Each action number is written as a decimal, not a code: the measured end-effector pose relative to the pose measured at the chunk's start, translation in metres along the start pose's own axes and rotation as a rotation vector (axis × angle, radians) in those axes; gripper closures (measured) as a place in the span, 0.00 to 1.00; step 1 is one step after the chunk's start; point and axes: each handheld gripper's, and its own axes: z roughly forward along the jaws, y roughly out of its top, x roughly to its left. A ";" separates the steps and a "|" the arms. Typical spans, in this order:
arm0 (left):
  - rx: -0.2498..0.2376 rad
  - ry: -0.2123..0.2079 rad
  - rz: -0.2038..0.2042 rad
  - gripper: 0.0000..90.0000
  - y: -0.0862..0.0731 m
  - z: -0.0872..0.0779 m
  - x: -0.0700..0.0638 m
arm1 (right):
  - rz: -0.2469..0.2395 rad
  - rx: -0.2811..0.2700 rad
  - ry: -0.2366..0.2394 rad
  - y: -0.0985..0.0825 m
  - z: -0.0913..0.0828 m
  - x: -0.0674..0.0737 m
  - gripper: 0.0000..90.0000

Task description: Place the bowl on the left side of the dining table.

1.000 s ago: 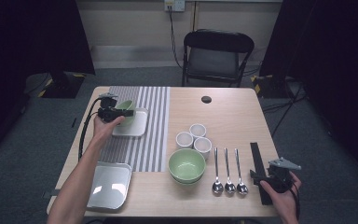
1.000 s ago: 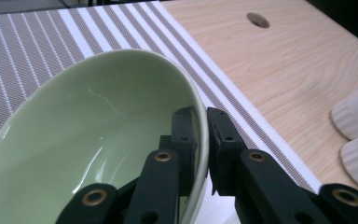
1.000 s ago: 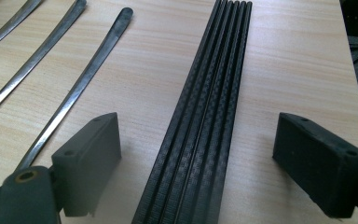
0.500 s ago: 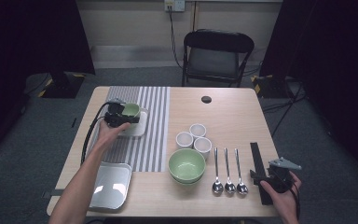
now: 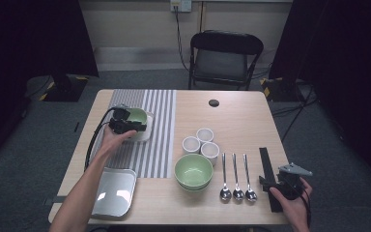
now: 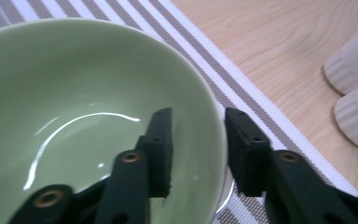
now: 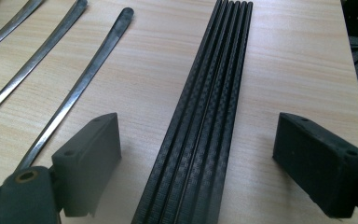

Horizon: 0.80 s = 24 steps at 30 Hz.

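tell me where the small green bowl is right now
In the high view the small green bowl sits on a white square plate on the striped mat, table's left side, its rim between the left gripper's parted jaws.

Glossy glazed green bowl [image 6: 88,116], matt black jaws, striped woven cloth [image 6: 261,107], pale wood-grain table [image 6: 279,42].

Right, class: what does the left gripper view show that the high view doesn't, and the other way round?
Left gripper view: the bowl's rim stands between the left claw's jaws, which have just been opening, with the pads off it. High view: three spoons, a second bowl, a tray, a chair and the right claw. Both: that bowl, the striped mat, white cups and the table.
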 end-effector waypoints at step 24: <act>-0.026 -0.001 0.100 0.85 -0.011 -0.025 0.001 | -0.001 0.000 -0.001 0.000 0.000 0.000 0.16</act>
